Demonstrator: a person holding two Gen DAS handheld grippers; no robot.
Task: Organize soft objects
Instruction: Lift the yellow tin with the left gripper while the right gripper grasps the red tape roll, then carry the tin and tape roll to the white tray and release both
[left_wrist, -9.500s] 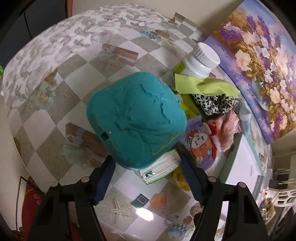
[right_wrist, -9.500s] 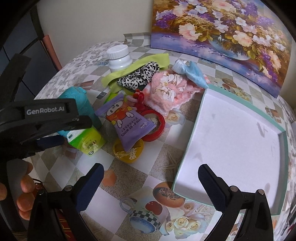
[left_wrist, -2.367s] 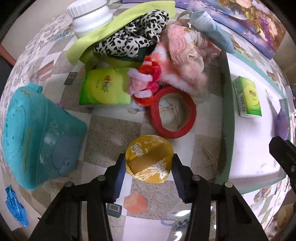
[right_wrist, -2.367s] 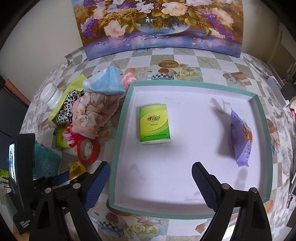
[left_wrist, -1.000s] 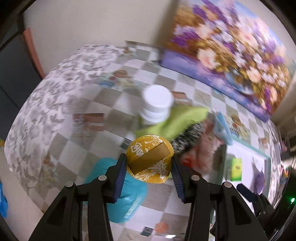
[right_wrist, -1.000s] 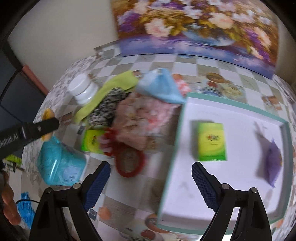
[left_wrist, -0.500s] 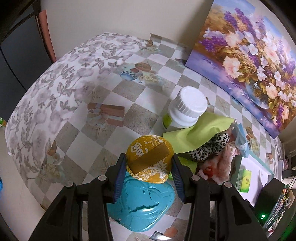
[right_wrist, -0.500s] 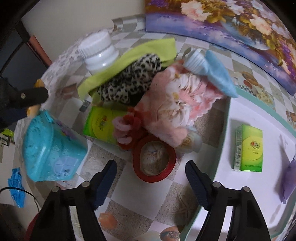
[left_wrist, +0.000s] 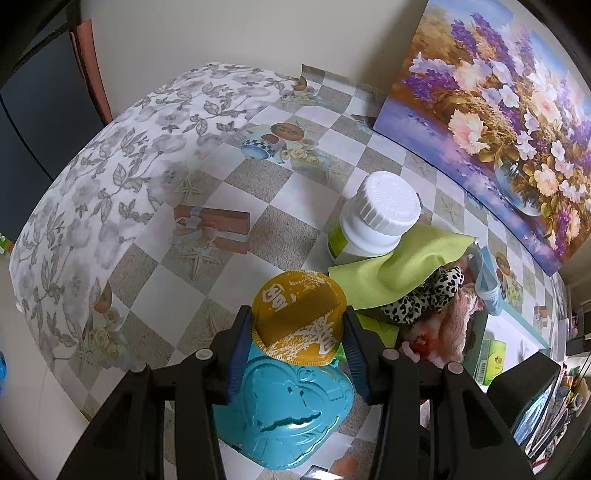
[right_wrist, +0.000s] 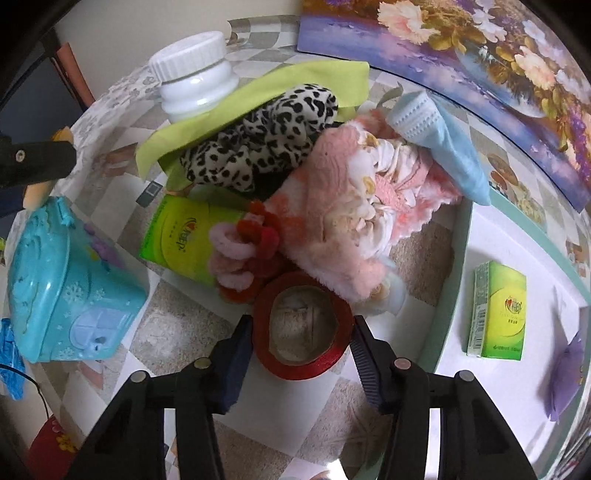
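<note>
2 items in hand: my left gripper (left_wrist: 298, 328) is pinching the yellow packet (left_wrist: 298, 314) above the blue box (left_wrist: 284, 410); my right gripper (right_wrist: 301, 330) is straddling, fingers narrow, the red tape roll (right_wrist: 303, 328) on the counter (right_wrist: 177, 332). Next I am judging a squeeze, then sorting.

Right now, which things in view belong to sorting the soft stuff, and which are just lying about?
Job:
yellow packet in left gripper
tissue pack
leopard scrunchie
pink towel
tray

Lying about:
white bottle
teal box
flower painting

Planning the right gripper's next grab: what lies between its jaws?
In the right wrist view, a red tape roll on the table; the right gripper brackets it.
</note>
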